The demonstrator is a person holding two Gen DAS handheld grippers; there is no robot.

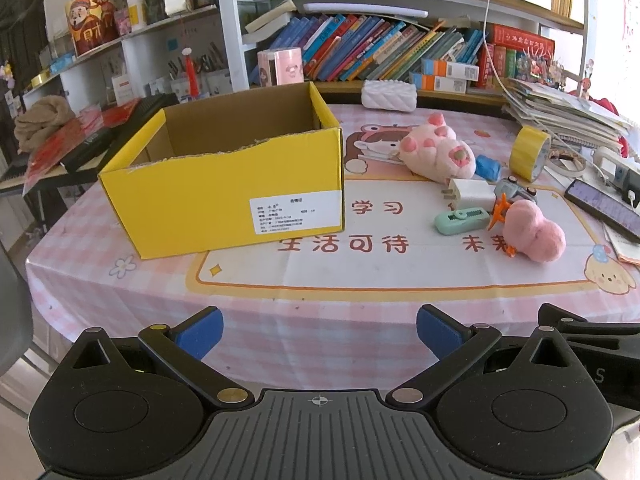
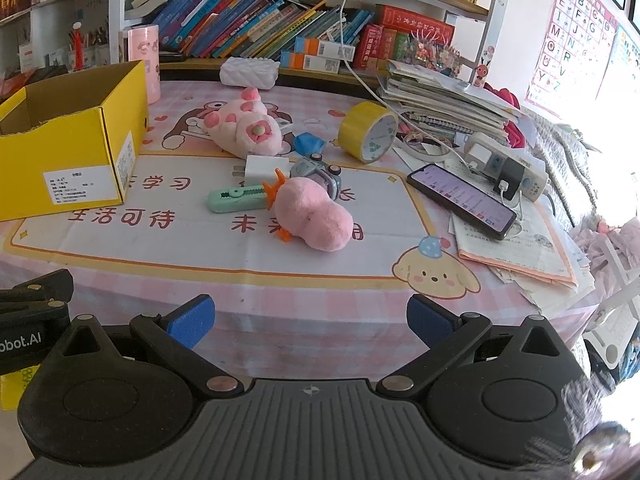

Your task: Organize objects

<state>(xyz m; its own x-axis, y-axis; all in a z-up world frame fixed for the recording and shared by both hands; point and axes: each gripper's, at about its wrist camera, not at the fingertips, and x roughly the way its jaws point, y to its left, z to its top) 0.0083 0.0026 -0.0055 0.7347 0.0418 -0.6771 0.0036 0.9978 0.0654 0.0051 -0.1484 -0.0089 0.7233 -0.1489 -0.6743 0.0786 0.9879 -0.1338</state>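
My left gripper (image 1: 318, 334) hangs over the near edge of the table, its blue-padded jaws spread wide with nothing between them. My right gripper (image 2: 310, 322) sits just beside it, equally spread and empty; each one's black frame shows at the edge of the other's view.

Ahead lies a table (image 1: 320, 292) under a pink checked cloth. On its left side stands an open yellow cardboard box (image 1: 224, 184), and what I can see of its inside looks empty. To the right of the box, well apart from it, is a loose cluster of small things: a pink plush paw (image 2: 244, 128), a white charger plug (image 2: 260, 168), a mint-green utility knife (image 2: 236, 198), a small grey toy car (image 2: 320, 174), a pink plush toy with orange feet (image 2: 314, 216), a crumpled blue lump (image 2: 308, 142), and a roll of yellow tape (image 2: 366, 132) standing on edge.

I judge the sorting has not yet begun: nothing is gripped, and the box awaits its first item. The next move likely calls for the right gripper to reach forward to the nearest piece, the pink plush toy, close on its soft body, and carry it left to the box.
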